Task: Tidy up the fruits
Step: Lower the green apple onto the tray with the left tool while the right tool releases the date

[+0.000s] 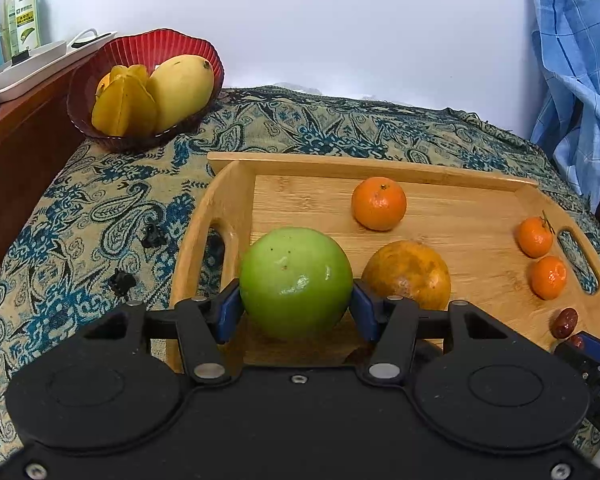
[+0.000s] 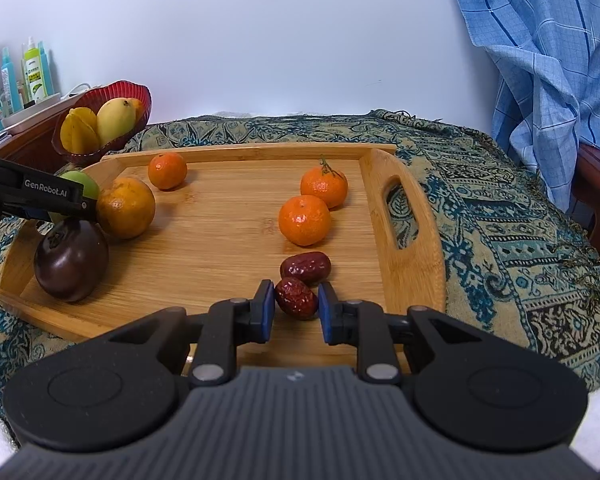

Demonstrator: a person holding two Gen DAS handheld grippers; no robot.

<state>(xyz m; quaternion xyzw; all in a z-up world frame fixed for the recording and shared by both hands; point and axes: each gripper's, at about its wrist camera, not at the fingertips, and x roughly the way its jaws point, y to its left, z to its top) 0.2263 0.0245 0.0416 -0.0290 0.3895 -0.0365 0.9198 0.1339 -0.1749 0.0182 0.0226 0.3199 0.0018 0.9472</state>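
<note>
My left gripper (image 1: 296, 304) is shut on a green apple (image 1: 296, 280) over the left end of the wooden tray (image 1: 460, 172). My right gripper (image 2: 296, 304) has its pads against both sides of a red date (image 2: 296, 298) on the tray (image 2: 260, 148); a second date (image 2: 306, 267) lies just beyond it. On the tray are a large yellow-orange citrus (image 1: 408, 274), three mandarins (image 1: 379, 203) (image 1: 535, 237) (image 1: 548, 278) and a dark purple fruit (image 2: 71, 259). A red bowl (image 1: 148, 46) at the far left holds a mango (image 1: 182, 88) and starfruit (image 1: 124, 110).
The tray sits on a blue-patterned cloth (image 1: 100, 200). Bottles (image 1: 26, 12) and a white dish stand on a wooden shelf at far left. A blue checked cloth (image 1: 580, 80) hangs at the right. Two small black clips (image 1: 154, 235) lie on the cloth left of the tray.
</note>
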